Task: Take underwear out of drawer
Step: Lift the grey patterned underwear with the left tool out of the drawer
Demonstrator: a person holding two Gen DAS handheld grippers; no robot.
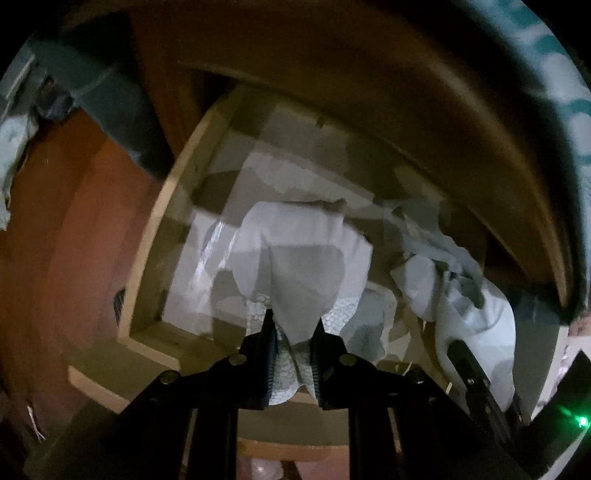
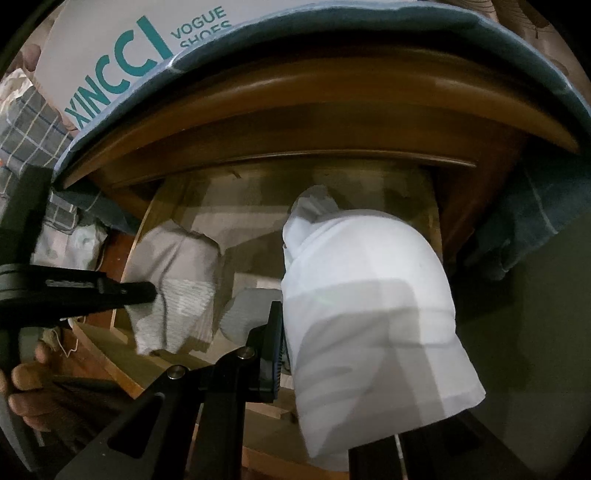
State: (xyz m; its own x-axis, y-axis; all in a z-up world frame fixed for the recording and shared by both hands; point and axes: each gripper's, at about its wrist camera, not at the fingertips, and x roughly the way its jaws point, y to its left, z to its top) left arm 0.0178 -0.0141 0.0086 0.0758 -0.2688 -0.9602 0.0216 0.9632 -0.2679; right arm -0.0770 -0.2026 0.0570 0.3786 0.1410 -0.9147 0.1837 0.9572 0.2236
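Underwear hangs from both tools above the open pale wooden drawer [image 1: 173,206]. In the left wrist view, the left tool [image 1: 293,332] sits at lower centre, its black fingers clamped together on a white garment with a lacy, net-patterned band [image 1: 295,266] (the plain part hangs down from the fingertips towards the drawer, over its pale lining). To the right in the same view lies a crumpled heap of pale clothes [image 1: 436,258], and at the lower right edge the right tool [image 1: 476,384] shows as a dark bar against a plain white cloth garment [image 1: 484,325]. In the right wrist view that plain white piece [image 2: 369,302] fills the centre and right of the frame, draped over the right tool so that only one black finger [image 2: 271,350] shows at its left edge; its grip is closed on the cloth. At mid-left the left tool [image 2: 147,291] reaches in sideways, pinching the lacy garment [image 2: 177,291], with a hand [image 2: 26,384] on its handle at the lower left. Above the drawer curves the brown wooden edge of the furniture top [image 2: 295,96], covered by a blue-grey cloth [image 2: 443,33], and a white shoebox with teal lettering [image 2: 122,51] stands at the upper left.
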